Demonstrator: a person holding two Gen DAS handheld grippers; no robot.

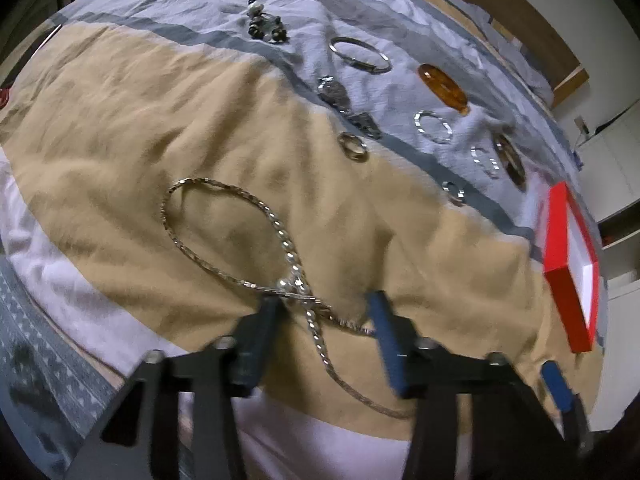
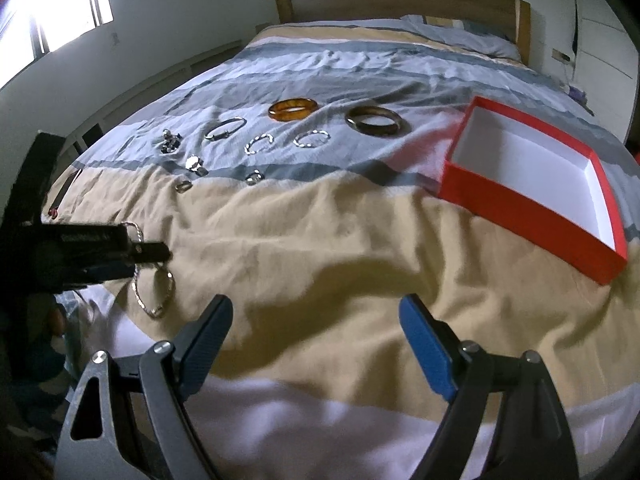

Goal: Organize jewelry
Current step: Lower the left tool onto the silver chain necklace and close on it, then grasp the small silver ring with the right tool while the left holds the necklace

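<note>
The striped bedspread (image 2: 320, 216) carries a necklace (image 1: 224, 236), bangles (image 2: 294, 110) and a red box (image 2: 532, 196).

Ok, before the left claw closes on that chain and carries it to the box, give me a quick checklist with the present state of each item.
1. Left claw open wide enough: ok, its fingers stand apart.
2. Silver chain necklace between the fingers: ok, its crossed part lies in the gap at the tips.
3. Chain free of other jewelry: ok, the nearest ring lies apart from it.
4. Fingertips low enough to pinch the chain off the bedspread: cannot tell.
5. Red box ready: ok, it is open with its white inside bare.
6. Right claw out of the way: ok, open, holding nothing, over bare tan fabric.
</note>
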